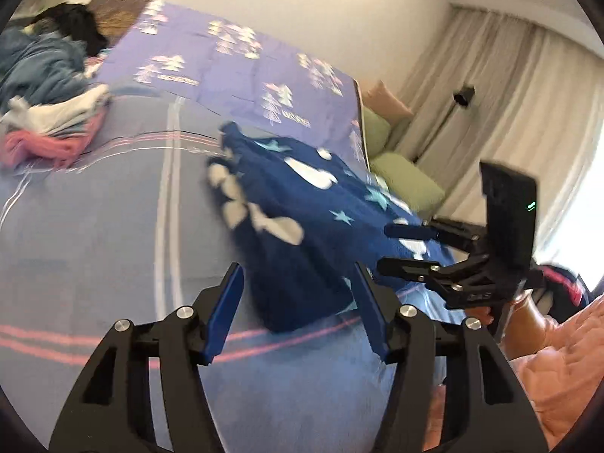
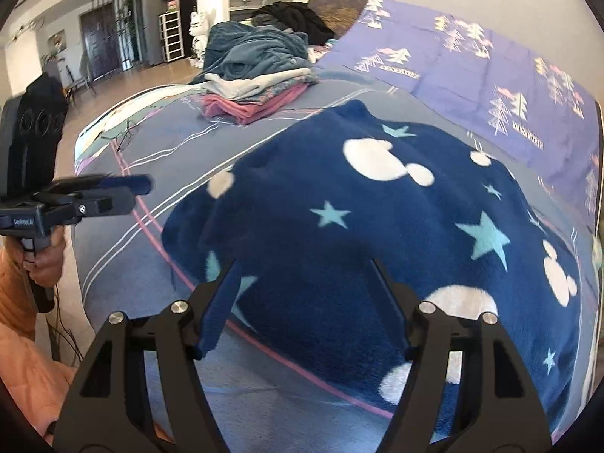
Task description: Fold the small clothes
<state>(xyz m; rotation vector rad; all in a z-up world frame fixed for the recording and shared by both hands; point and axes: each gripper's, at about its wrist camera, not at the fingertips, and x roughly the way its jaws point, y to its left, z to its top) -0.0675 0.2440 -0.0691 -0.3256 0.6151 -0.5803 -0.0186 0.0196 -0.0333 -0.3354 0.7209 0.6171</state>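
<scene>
A dark blue fleece garment (image 2: 377,226) with white mouse heads and pale stars lies spread on the grey striped bed; it also shows in the left wrist view (image 1: 302,207). My left gripper (image 1: 298,271) is open and empty, just above the garment's near edge. My right gripper (image 2: 305,268) is open and empty, over the garment's near edge. The right gripper also shows in the left wrist view (image 1: 392,249), at the garment's right side. The left gripper shows in the right wrist view (image 2: 139,188), left of the garment.
A stack of folded clothes (image 2: 253,94), pink at the bottom, sits at the far side of the bed (image 2: 151,158). A blue-grey blanket heap (image 2: 249,49) lies behind it. A purple sheet with tree prints (image 2: 472,75) covers the far right. Green cushions (image 1: 407,177) lie beyond the bed.
</scene>
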